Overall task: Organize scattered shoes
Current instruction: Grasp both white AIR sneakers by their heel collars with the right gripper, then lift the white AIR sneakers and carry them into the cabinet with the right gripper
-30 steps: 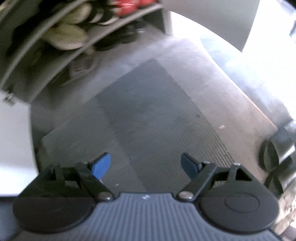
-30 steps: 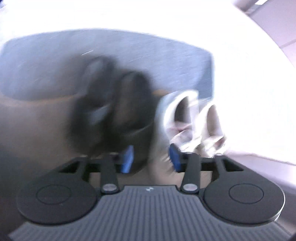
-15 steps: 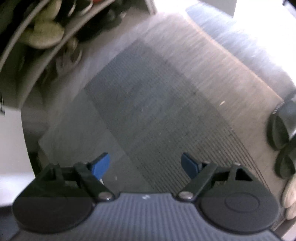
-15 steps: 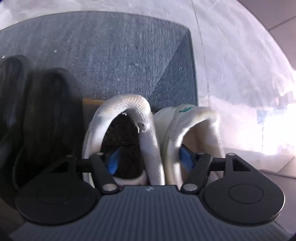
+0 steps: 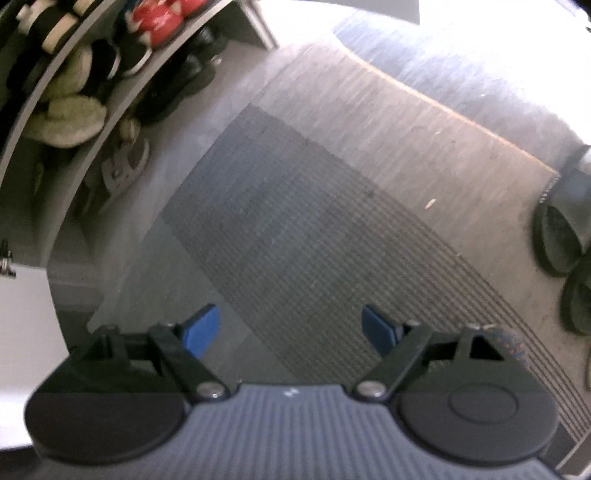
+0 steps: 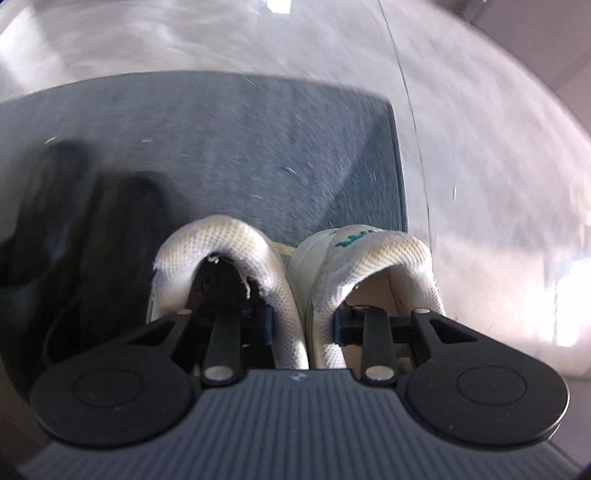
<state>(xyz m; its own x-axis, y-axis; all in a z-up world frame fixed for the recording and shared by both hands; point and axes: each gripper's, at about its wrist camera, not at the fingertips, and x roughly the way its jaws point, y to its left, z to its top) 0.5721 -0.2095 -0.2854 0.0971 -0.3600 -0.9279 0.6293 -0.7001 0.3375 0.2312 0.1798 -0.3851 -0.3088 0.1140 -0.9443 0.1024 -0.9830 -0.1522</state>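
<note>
My right gripper (image 6: 303,325) has one finger inside each of two white sneakers (image 6: 225,240) and is shut on their touching inner walls. The right sneaker (image 6: 373,251) bears a green logo, and both heels face me. A pair of black slides (image 6: 110,236) lies just left of them on a blue-grey mat (image 6: 258,140). My left gripper (image 5: 291,328) hangs open over a dark ribbed mat (image 5: 295,229), holding nothing. The black slides (image 5: 561,229) show at the right edge of the left wrist view.
A grey shoe rack (image 5: 92,122) at the upper left holds red shoes (image 5: 162,18), pale green slippers (image 5: 70,118) and dark pairs. A grey sandal (image 5: 125,166) lies on the floor under it. Pale tiled floor (image 6: 480,166) lies right of the blue-grey mat.
The right gripper's fingers have closed from wide apart onto the sneakers' inner walls. The left wrist view has swung, bringing more of the rack into sight; its fingers stay apart.
</note>
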